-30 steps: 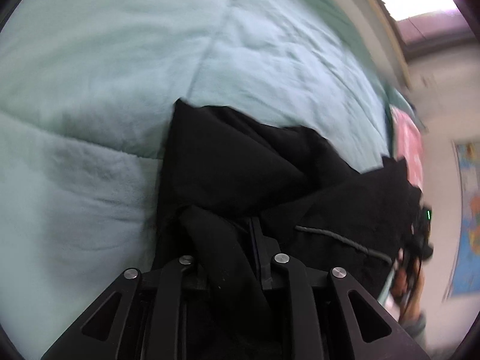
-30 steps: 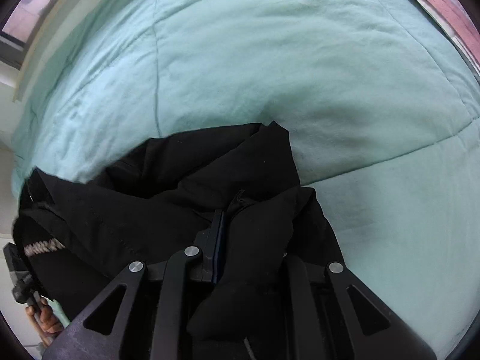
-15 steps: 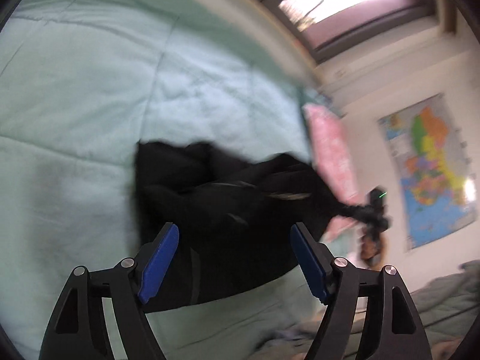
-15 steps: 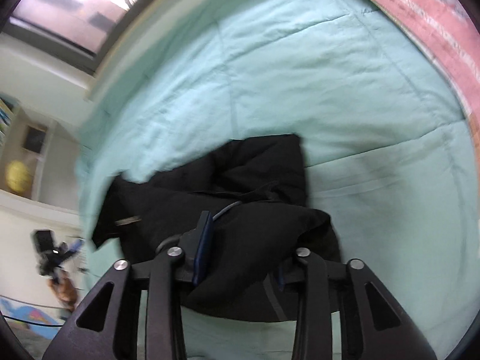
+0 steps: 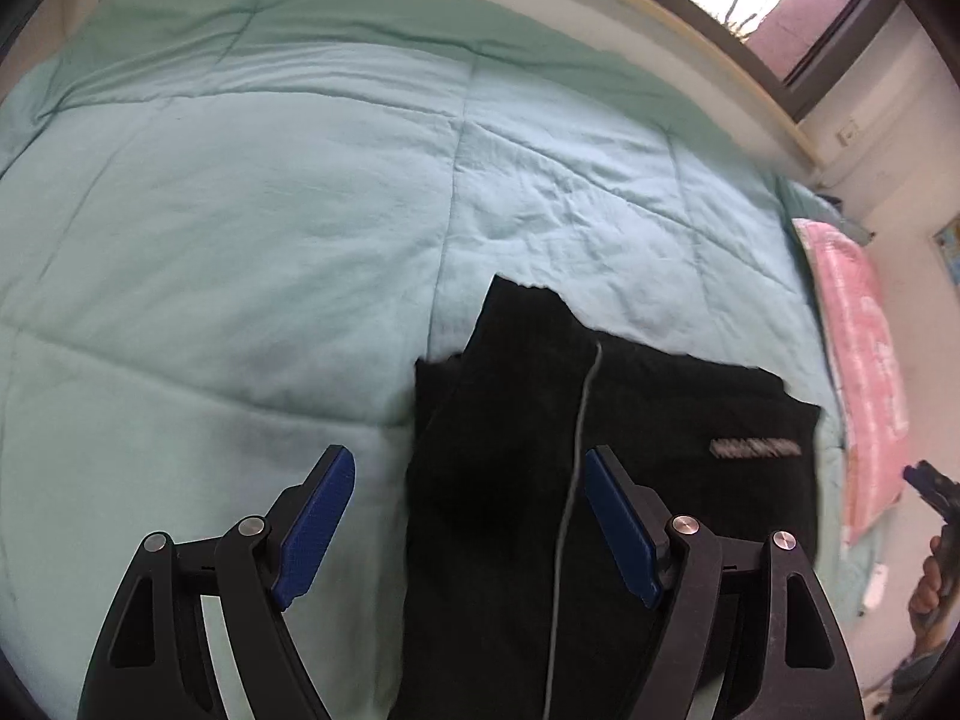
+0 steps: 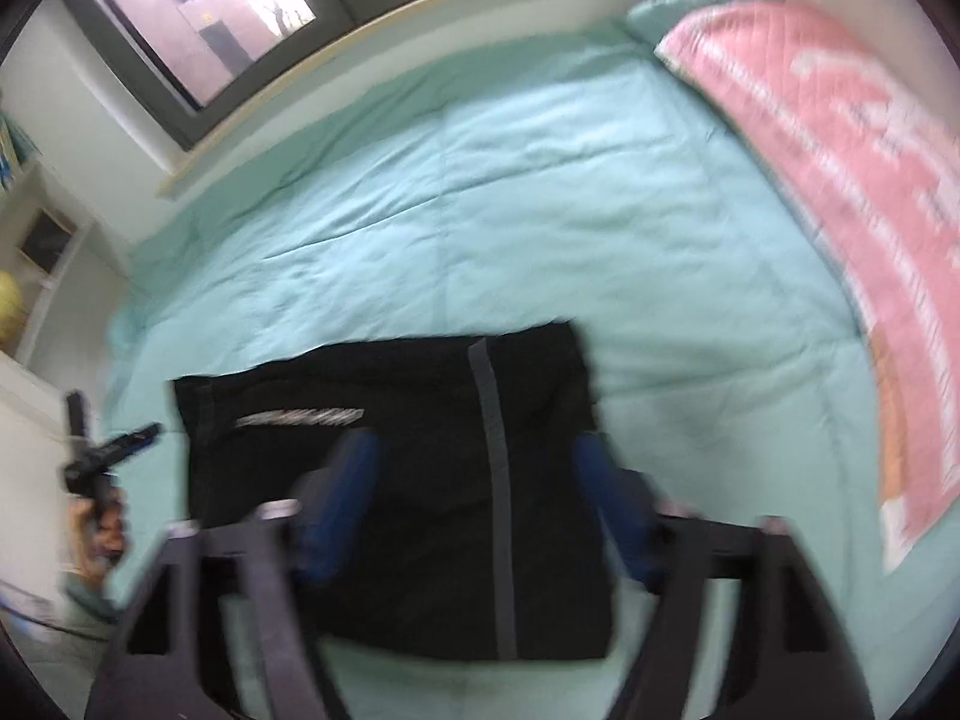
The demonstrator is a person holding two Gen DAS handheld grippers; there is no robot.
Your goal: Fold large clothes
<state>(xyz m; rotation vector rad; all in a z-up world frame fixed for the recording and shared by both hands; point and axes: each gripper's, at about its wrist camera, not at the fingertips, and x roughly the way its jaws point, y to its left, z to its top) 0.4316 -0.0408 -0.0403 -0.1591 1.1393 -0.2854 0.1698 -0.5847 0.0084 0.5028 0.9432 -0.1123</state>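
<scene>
A black garment with a grey stripe and a light logo lies folded flat on the mint-green quilt. It also shows in the right wrist view as a rough rectangle. My left gripper is open and empty, raised above the garment's left part. My right gripper is open and empty, raised above the garment; this view is motion-blurred. Neither gripper touches the cloth.
A pink quilted blanket lies along the bed's right side, also in the left wrist view. A window and sill run behind the bed. The other gripper and hand show at each view's edge.
Both grippers let go of the black garment and opened. They pulled up and back from it. The garment went from a bunched heap to a flat folded rectangle on the quilt.
</scene>
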